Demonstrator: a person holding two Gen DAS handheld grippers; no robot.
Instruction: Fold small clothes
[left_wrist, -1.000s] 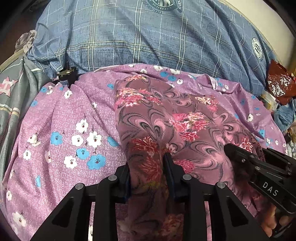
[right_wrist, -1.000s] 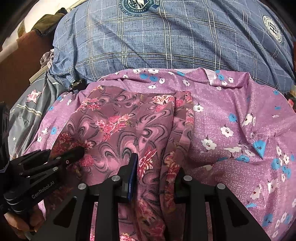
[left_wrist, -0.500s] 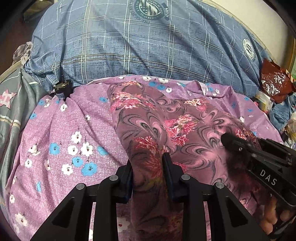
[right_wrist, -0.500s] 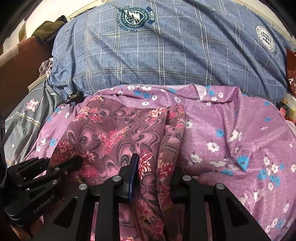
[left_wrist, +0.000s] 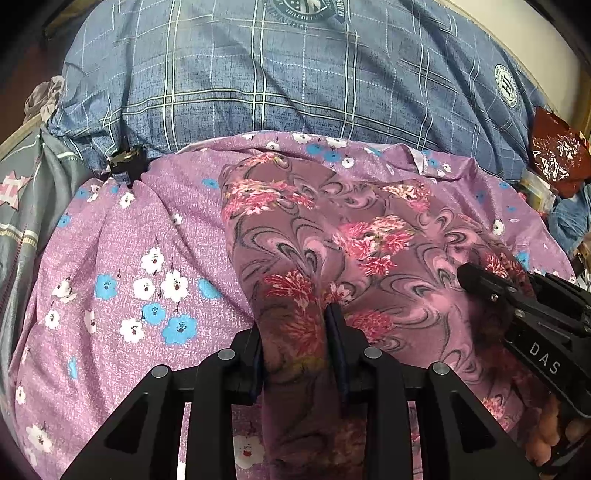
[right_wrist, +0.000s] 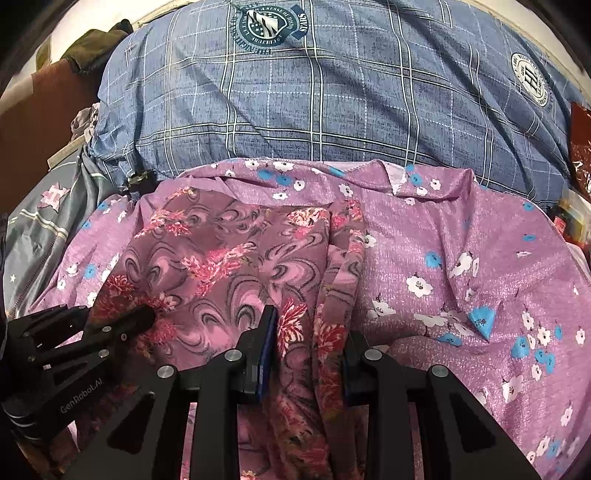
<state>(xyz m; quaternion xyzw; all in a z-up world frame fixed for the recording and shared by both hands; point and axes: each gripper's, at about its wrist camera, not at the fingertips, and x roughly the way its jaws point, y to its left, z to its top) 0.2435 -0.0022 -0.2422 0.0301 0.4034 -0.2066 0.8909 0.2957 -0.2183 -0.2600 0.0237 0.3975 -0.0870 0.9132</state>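
A bed spread with a purple flowered sheet (left_wrist: 122, 258), a blue plaid quilt (left_wrist: 295, 74) along its far edge. The swirl-patterned floral garment (left_wrist: 332, 236) lies mid-sheet — its near edge bunched and pinched by both claws: left gripper (left_wrist: 295, 332) clamps one fold, right gripper (right_wrist: 308, 339) another. A red foil bag (left_wrist: 557, 151) sits at the far right corner.

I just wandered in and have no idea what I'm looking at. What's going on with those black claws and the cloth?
A person is folding a small garment by hand-held claws. The left claw and the right claw each pinch the near edge of the mauve swirl-and-flower garment, one toward each side. It lies spread over a purple flowered cloth, with a blue plaid quilt behind. The fold itself is not yet made.
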